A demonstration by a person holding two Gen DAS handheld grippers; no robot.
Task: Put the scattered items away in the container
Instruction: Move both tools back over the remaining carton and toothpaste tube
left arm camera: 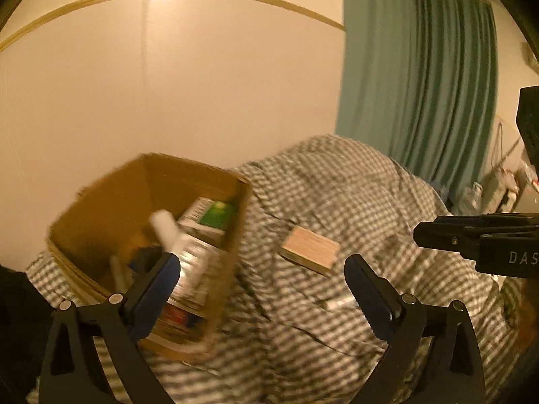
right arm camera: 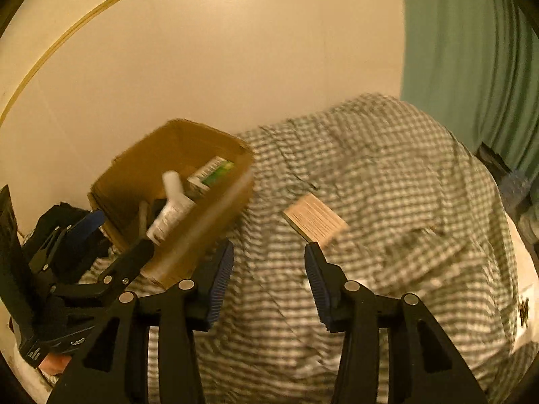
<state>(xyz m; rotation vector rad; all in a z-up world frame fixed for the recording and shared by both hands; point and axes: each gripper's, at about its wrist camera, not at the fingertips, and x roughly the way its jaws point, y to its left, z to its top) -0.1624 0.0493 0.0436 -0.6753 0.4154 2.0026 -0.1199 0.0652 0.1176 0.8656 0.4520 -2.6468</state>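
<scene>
An open cardboard box (left arm camera: 101, 208) (right arm camera: 134, 168) stands on the checked bedcover (left arm camera: 353, 195) by the wall. Inside it lie a white tube (left arm camera: 168, 232) (right arm camera: 173, 198), a green and white carton (left arm camera: 215, 215) (right arm camera: 212, 171) and other blurred items. To the box's right a small tan book-like block (left arm camera: 311, 250) (right arm camera: 315, 220) lies on the cover, with a thin pen-like thing (left arm camera: 340, 303) nearer to me. My left gripper (left arm camera: 262, 262) (right arm camera: 118, 235) is open wide with nothing between its fingers; its left finger overlaps the box's near corner. My right gripper (right arm camera: 269, 249) (left arm camera: 471, 235) is open and holds nothing, just short of the block.
A plain cream wall rises behind the box. A green curtain (left arm camera: 421, 84) (right arm camera: 471, 50) hangs at the right. Cables and small clutter (left arm camera: 498, 181) sit beyond the bed's far right edge. The cover is rumpled into folds.
</scene>
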